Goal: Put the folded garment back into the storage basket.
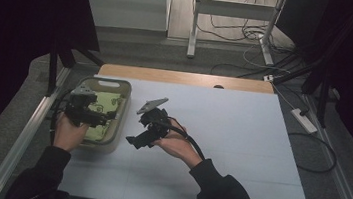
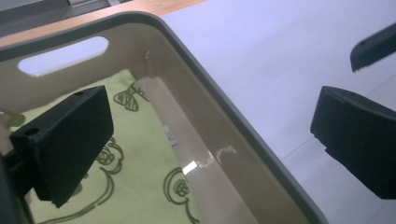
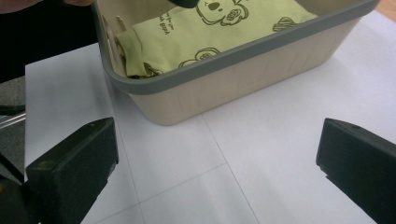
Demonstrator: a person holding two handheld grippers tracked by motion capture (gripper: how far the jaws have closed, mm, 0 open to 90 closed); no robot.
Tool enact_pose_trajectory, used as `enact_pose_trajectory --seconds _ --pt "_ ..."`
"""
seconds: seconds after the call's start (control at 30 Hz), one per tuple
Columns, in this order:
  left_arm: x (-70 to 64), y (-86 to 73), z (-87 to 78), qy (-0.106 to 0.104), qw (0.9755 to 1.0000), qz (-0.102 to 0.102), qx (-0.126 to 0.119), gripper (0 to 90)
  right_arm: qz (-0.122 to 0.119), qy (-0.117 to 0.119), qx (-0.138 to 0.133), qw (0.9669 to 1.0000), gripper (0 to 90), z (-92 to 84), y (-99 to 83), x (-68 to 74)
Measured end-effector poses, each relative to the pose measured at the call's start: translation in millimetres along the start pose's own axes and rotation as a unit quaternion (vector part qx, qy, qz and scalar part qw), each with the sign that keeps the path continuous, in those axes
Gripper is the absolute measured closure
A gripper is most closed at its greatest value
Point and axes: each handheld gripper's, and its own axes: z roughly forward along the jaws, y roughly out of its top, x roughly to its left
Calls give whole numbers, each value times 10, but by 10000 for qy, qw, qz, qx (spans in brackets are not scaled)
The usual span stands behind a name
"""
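Observation:
A beige basket [image 1: 124, 92] with a grey rim stands at the table's left and holds a folded yellow-green cloth [image 1: 105, 103] printed with dark cartoon figures. My left gripper [image 1: 108, 117] hovers over the basket's right side. In the left gripper view it [image 2: 210, 144] is open, one jaw above the cloth [image 2: 140, 177] and the other outside the basket wall [image 2: 219, 154]. My right gripper [image 1: 135, 141] is held just right of the basket above the white table. It [image 3: 215, 177] is open and empty, facing the basket [image 3: 224, 88] and the cloth [image 3: 205, 32].
The white table sheet [image 1: 240, 137] stretches to the right, with a wooden edge [image 1: 187, 78] at the back. A metal rail [image 1: 25, 132] runs along the left. Cables and a power strip [image 1: 304, 120] lie on the floor beyond the right side.

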Motion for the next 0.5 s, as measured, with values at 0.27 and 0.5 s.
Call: enact_pose_trajectory --seconds 0.27,0.5 --pt "-81 -61 -39 -51 10000 1 -11 0 -108 -36 -75 9999 0 -151 -87 -3" --pt "-149 -101 -63 -96 9999 56 -13 0 -38 -123 -9 9999 0 -247 -203 -73"
